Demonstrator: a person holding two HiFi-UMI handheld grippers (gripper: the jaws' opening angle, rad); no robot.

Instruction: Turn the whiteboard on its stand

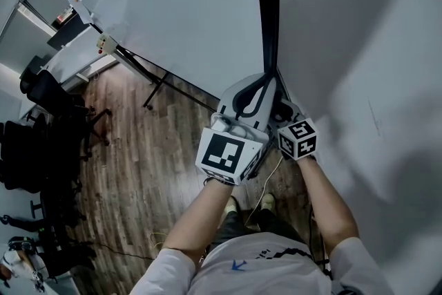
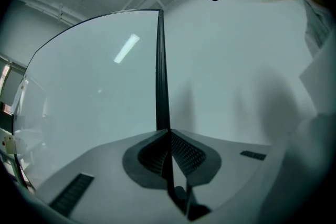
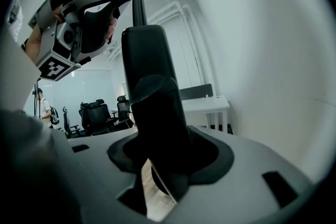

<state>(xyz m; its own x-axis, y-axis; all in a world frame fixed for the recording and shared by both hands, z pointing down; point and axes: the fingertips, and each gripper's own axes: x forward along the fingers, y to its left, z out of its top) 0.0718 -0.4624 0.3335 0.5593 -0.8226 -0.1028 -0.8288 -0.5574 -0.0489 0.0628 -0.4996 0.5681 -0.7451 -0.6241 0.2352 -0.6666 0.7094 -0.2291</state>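
Office room here: brown wood-plank floor (image 1: pixel 138 169) is running under everything, a bunch of black office chairs (image 1: pixel 41 100) is sitting off at the left, and a white desk (image 1: pixel 76 55) is standing near them. The whiteboard (image 1: pixel 179 3) is standing right in front of the person and showing edge-on, so its black frame edge (image 1: pixel 265 3) is cutting straight down the middle of the head view, with the pale glossy face spreading out to the left and the black stand legs (image 1: pixel 155 79) reaching across the floor below it. The left gripper (image 2: pixel 168 136) is pinching that thin black edge, with both pads pressing flat against it. The right gripper (image 1: pixel 282 109) is sitting just beside the left one, and its jaws are standing wide around a thicker black piece of the same edge that's filling the gap, so it's looking clamped on too. The head view is the only one giving the floor, the person's forearms and shoes. The left gripper view is picking up a ceiling light (image 2: pixel 126 48) glinting in the board face. The right gripper view is catching the left gripper from the side, up on the frame, plus the chairs and desk at eye level, with another person way off at the left.
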